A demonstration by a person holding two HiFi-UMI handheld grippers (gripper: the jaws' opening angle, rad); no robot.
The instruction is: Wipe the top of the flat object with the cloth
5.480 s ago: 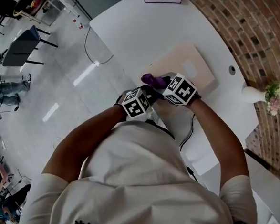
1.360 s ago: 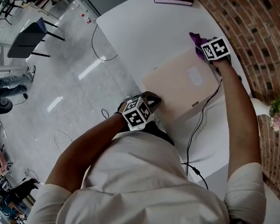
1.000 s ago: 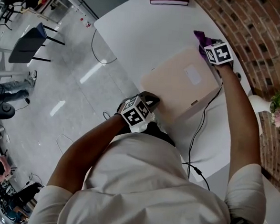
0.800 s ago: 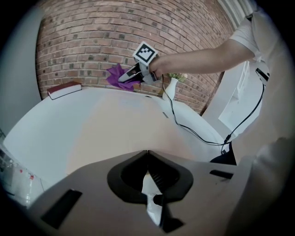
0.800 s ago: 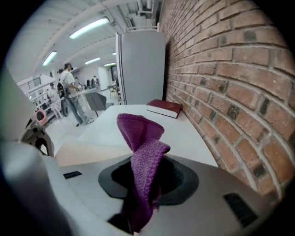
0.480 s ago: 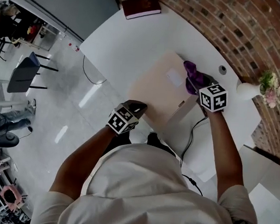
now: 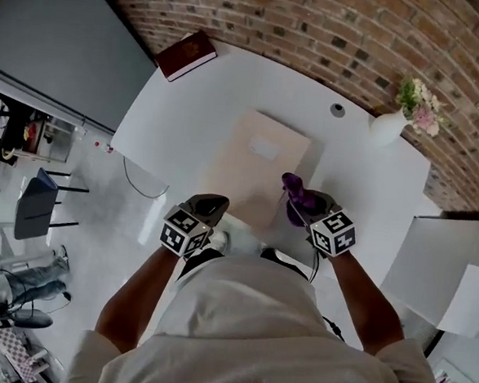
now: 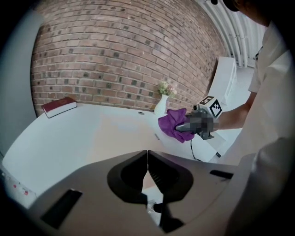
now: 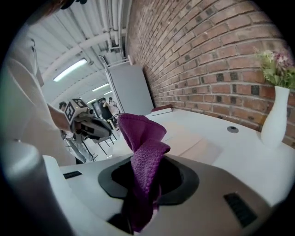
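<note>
- Leftmost, my left hand-held gripper (image 7: 209,204) sits at the near left corner of the flat object (image 7: 252,167). Its own view shows the jaws clenched together on nothing (image 8: 147,171).
- Only the head view takes in the grey floor on that side, with a looped cable (image 7: 134,184) and a dark chair (image 7: 34,209).
- The flat object is a beige board lying on the white counter (image 7: 222,95). It carries a pale label (image 7: 264,149) whose print is too small to read.
- A dark red book (image 7: 186,54) lies at the counter's far left corner, with no title legible.
- At the board's near right edge, my right hand-held gripper (image 7: 302,209) is grasping the purple cloth (image 7: 297,195). The right gripper view has the cloth standing up out of the jaws (image 9: 144,152). I cannot tell whether it touches the board.
- The right gripper view alone shows ceiling lights (image 9: 73,69) and pipes.
- Rightmost, a white vase (image 7: 388,125) of flowers stands by the brick wall (image 7: 317,20).
</note>
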